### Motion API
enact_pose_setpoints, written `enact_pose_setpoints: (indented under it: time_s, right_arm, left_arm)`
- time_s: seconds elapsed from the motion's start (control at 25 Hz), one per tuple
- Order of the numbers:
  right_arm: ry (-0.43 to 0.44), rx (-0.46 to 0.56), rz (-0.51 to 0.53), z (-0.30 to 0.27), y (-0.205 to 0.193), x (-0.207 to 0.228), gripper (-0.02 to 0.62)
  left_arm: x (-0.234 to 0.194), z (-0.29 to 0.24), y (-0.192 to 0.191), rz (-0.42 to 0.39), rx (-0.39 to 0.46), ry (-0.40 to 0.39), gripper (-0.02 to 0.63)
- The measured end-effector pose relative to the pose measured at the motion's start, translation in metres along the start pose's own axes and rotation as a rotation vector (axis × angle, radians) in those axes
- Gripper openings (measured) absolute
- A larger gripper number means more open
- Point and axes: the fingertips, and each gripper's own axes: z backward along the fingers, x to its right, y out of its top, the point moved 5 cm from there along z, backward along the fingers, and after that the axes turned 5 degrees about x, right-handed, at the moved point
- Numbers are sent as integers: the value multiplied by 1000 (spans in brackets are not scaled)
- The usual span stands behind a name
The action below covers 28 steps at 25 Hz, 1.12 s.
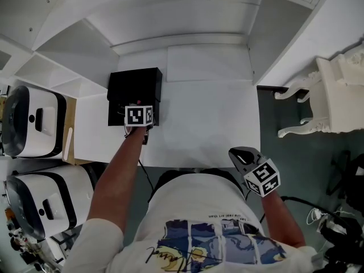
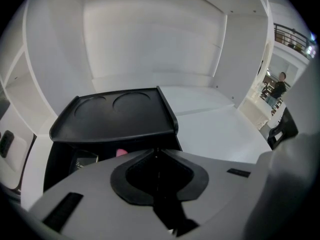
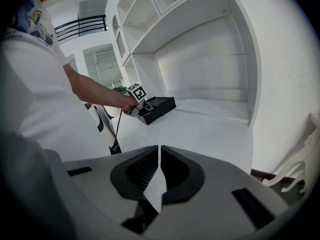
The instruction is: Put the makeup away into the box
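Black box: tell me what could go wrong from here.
The shut left tongs sit right at the open front of the black box, beside a pink item; a push might jam or knock it. The right tongs are held well back, so nothing steadies the box; it may slide.

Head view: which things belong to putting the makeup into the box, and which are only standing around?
For the job:
- black box
- pink thing inside it, too small to name
- left claw, shut, at the box

Only standing around:
- white machines at the left
- white chair at the right
- right claw, shut, far from the box
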Motion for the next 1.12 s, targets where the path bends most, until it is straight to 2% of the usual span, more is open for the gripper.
enact_pose_setpoints:
  time_s: [0.12,0.4,0.56,0.72,0.84,1.12]
  right_arm:
    - [-3,2,6,-2,3,-6,35]
    - [17,-14,39,-16,13,-34,35]
    - [4,-9,63,-31,26,-52,35]
    - [-12,9,74,-47,40,-85,35]
    - [-14,18,91,-61,46,-116,35]
    - [-31,22,111,-88,52,-189,35]
  left_arm:
    - [-3,8,3,3,36,-6,89]
    - [-15,54,2,49,155,-61,89]
    - [-21,93,-7,28,234,-108,87]
    - [-24,144,-29,15,301,-192,81]
    - [-25,180,-52,8,332,-283,43]
    - [-31,251,-115,-52,344,-449,14]
